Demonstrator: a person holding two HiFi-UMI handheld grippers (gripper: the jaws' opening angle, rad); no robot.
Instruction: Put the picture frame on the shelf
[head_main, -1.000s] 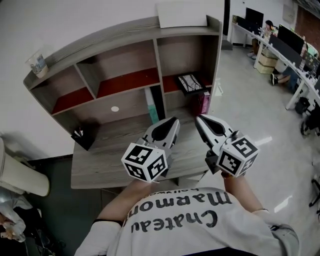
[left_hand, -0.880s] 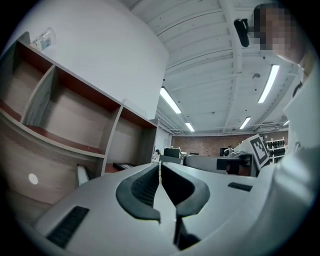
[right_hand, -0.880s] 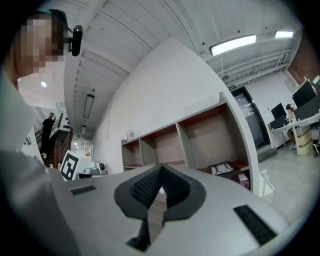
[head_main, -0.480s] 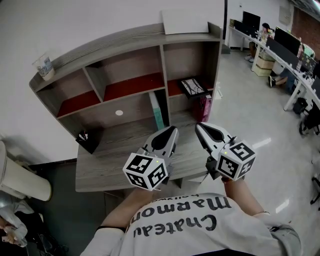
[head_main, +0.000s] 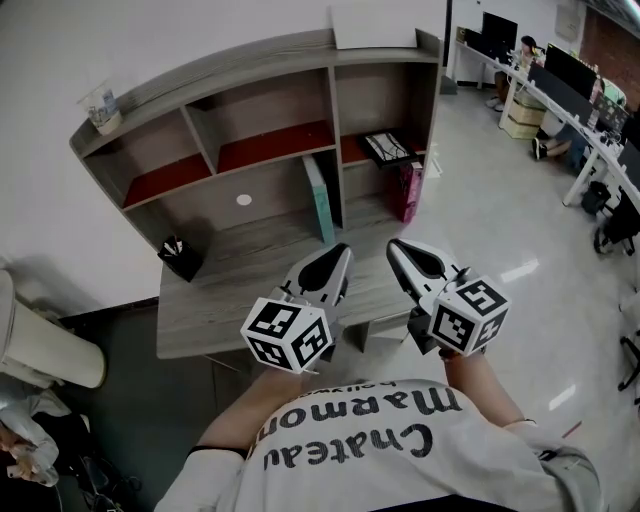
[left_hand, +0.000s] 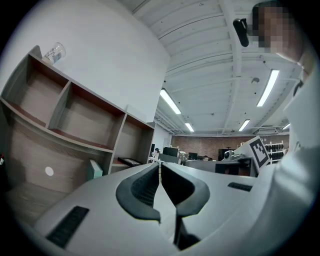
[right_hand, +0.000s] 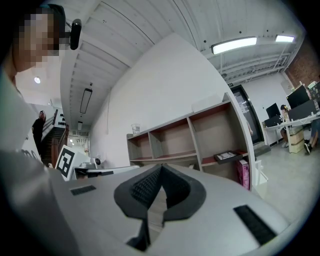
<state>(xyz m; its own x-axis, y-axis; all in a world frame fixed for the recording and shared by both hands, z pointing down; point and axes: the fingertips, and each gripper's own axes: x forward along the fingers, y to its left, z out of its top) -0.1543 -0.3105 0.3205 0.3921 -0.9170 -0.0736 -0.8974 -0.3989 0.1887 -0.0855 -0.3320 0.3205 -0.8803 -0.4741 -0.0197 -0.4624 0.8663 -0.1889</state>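
Scanning from the left: a clear glass (head_main: 103, 105) stands on the top left corner of the shelf (head_main: 230, 70). Below it, a black pen pot (head_main: 178, 258) sits on the bench (head_main: 215, 300) at the shelf's foot. A teal book (head_main: 318, 198) stands upright by the middle divider. The left gripper (head_main: 342, 252) hovers over the bench front, jaws pressed together with nothing between them. The right gripper (head_main: 394, 246) is just beside it, jaws likewise pressed together and empty. The picture frame (head_main: 388, 148) lies flat in the right-hand upper compartment, above a pink box (head_main: 408, 190).
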